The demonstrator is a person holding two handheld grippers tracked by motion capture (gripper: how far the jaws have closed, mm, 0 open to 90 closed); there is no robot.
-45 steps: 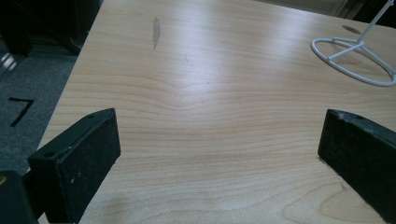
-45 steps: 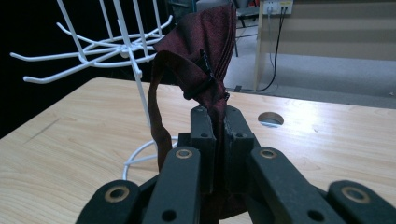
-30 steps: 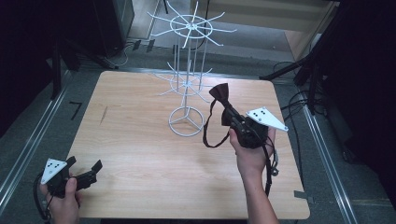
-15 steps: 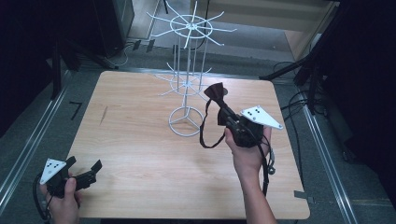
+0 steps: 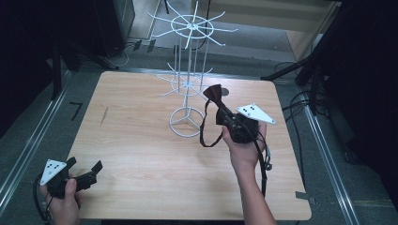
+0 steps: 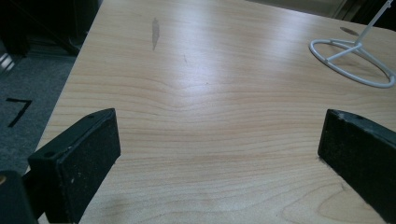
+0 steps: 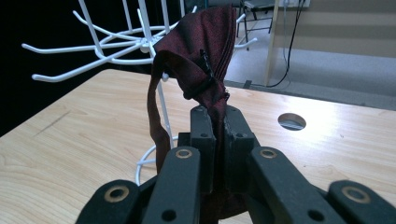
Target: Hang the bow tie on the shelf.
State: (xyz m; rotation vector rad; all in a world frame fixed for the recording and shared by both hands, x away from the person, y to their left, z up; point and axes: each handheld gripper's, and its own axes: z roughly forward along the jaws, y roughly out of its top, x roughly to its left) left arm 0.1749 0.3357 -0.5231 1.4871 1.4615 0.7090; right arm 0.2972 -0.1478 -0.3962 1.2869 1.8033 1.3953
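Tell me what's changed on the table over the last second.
The right gripper, jaws shut on the dark red bow tie, has moved slightly left and down toward the white wire rack, strap dangling. The left gripper stayed at the table's near left corner, jaws open, and the rack has not moved.

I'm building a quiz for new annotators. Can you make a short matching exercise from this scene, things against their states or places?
Things:
1. right tool
2. left tool
3. white wire rack
4. bow tie

States or places:
a. stands upright on the table
b. dark red, strap hanging in a loop
c. jaws wide apart, nothing between them
d. clamped shut on fabric

Pairs: 1-d, 2-c, 3-a, 4-b
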